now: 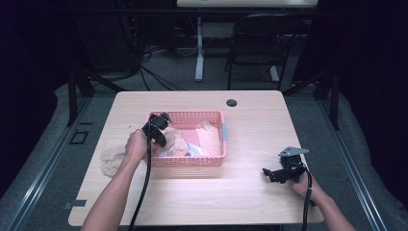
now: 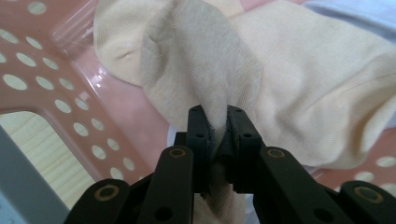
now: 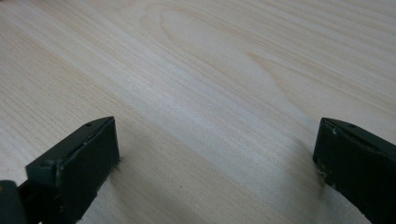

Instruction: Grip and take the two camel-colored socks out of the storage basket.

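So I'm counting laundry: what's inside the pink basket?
Inside the pink basket: beige cloth pinched by the left tongs, pink cloth, a pale blue piece. Anything beneath is covered.

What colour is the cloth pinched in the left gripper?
Pale cream-beige cloth, clearest in the left gripper view.

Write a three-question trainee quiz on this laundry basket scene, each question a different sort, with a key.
1. True or false: the left gripper is shut on the beige cloth.
2. Where does the right gripper sit? A) inside the pink basket B) over bare table, jaws apart C) on the floor
3. Fill in: another beige cloth lies on the table to the basket's ____.

Key: 1 true; 2 B; 3 left.
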`<state>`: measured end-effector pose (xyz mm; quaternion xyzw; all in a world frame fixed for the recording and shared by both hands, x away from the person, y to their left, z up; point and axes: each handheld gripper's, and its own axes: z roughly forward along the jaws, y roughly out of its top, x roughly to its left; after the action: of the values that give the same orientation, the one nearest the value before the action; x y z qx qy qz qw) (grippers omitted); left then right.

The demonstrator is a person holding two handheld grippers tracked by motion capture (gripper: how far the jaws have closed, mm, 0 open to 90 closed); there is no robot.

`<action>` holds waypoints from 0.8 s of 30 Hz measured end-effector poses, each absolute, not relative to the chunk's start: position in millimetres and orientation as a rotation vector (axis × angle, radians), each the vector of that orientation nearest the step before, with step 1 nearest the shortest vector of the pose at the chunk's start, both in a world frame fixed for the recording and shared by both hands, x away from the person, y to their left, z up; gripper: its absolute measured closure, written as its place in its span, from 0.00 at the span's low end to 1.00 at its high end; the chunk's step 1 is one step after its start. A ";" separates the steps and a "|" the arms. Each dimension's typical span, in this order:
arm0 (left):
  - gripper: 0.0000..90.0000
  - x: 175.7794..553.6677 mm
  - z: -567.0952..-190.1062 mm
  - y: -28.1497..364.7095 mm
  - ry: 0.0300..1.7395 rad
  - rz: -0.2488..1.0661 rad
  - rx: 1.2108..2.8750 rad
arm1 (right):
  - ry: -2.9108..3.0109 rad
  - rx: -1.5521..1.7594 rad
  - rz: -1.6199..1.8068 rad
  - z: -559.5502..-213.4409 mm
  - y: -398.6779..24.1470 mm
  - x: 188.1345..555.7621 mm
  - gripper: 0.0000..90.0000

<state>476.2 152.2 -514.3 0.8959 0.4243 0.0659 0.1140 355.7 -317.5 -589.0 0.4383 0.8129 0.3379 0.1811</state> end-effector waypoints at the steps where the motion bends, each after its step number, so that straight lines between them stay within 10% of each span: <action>1: 0.91 475.6 -512.0 152.6 1.239 0.198 2.620 | 2.296 1.238 0.959 -589.1 -317.4 355.7 0.00; 24: 0.93 468.3 -443.9 155.3 1.143 0.272 2.581 | 2.309 1.231 0.950 -588.5 -318.0 356.1 0.00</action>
<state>468.3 155.3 -443.9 0.8995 0.3985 0.0947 0.1523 356.1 -318.0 -588.5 0.4351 0.8163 0.3357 0.1781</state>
